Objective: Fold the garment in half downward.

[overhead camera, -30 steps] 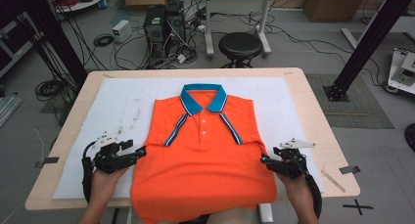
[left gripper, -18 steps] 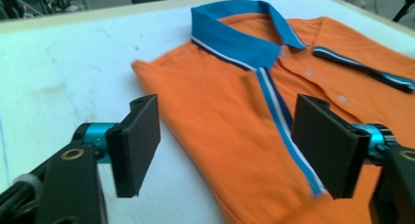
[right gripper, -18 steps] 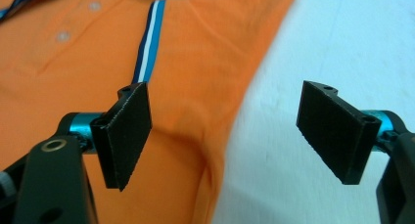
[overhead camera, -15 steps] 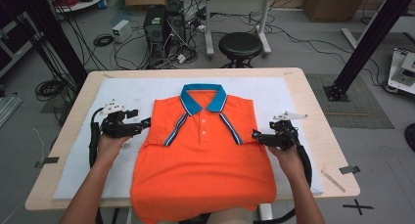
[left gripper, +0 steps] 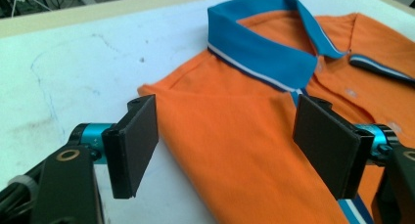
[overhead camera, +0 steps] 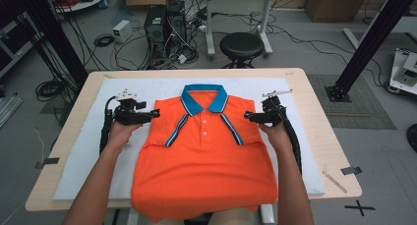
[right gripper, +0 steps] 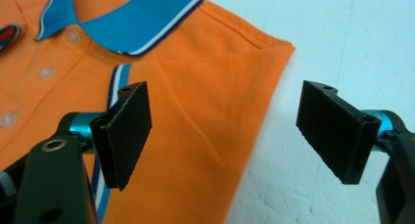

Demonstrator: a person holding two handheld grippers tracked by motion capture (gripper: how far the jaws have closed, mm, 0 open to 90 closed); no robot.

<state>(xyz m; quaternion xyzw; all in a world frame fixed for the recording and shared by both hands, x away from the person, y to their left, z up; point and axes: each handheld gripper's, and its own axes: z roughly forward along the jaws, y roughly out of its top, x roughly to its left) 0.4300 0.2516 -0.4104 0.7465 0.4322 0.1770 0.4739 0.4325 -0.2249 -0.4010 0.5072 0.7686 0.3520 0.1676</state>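
Left gripper (overhead camera: 153,115) jaws spread wide, have just been opening, nothing between the pads, hovering at the left shoulder corner of the folded orange polo shirt with blue collar (overhead camera: 206,156). Right gripper (overhead camera: 248,116) likewise released, empty, at the right shoulder corner. Shirt lies flat, sleeves tucked in, on the white cloth mat (overhead camera: 88,151) covering the wooden table (overhead camera: 324,131), hem hanging over the near edge. Looks like a fold step: pinch both shoulder corners evenly, all layers, lift together so nothing skews.
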